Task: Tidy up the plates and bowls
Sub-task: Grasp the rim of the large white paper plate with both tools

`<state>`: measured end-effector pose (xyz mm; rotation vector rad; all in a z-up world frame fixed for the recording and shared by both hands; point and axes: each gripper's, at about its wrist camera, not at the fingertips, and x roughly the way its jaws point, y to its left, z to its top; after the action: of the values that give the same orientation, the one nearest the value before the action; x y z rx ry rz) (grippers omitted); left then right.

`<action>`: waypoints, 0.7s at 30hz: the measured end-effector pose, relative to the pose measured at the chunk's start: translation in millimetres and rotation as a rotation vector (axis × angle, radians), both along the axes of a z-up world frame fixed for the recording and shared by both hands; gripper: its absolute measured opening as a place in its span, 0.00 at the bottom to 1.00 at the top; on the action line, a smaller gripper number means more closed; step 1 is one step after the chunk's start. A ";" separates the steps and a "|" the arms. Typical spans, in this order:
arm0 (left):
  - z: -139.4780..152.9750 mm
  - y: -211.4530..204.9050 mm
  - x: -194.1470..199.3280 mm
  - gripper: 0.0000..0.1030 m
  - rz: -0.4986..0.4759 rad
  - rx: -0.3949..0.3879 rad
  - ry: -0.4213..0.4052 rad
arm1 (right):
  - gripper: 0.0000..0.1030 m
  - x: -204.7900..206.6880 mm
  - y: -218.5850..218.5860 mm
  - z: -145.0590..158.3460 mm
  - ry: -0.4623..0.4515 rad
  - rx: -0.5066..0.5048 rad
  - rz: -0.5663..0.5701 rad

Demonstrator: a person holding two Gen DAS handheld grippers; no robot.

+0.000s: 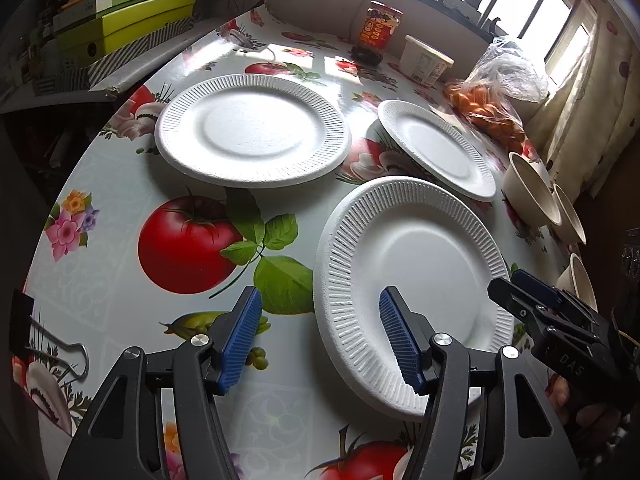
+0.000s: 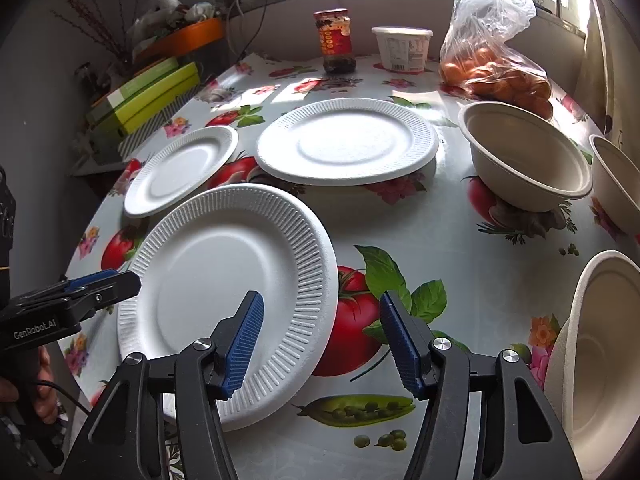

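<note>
Plates of white ribbed foam lie on the counter's fruit-printed cloth: in the right wrist view a small one (image 2: 180, 168) toward the left edge, a large one (image 2: 228, 300) at the near edge, another large one (image 2: 346, 140) mid-counter. Beige paper bowls (image 2: 524, 156) stand toward the right edge. The step looks like gathering the near plate. The left hand-held gripper (image 1: 320, 336) straddles its left rim, the right hand-held gripper (image 2: 320, 340) its right rim; both are part open, gripping nothing. Next, one must close on the rim and lift. A sauce jar (image 2: 334, 40), white tub (image 2: 402, 48) and bagged oranges (image 2: 496, 72) line the far edge, clear of the path.
</note>
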<state>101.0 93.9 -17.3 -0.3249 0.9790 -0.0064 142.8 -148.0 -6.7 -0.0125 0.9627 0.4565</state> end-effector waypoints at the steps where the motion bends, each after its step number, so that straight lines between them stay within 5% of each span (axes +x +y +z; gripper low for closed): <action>1: -0.8 -0.2 0.6 0.56 -0.005 -0.004 0.002 | 0.56 0.3 0.0 -0.8 0.003 0.000 0.000; 11: -2.1 -2.6 5.7 0.39 -0.019 -0.008 0.011 | 0.34 2.6 0.0 -4.1 0.019 0.008 -0.005; 21: -2.6 -5.2 7.3 0.31 -0.026 -0.013 0.012 | 0.25 2.0 2.2 -4.2 0.024 0.020 0.006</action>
<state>108.3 88.8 -19.9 -0.3243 0.9955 -0.0349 144.7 -145.8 -10.9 0.0077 0.9819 0.4725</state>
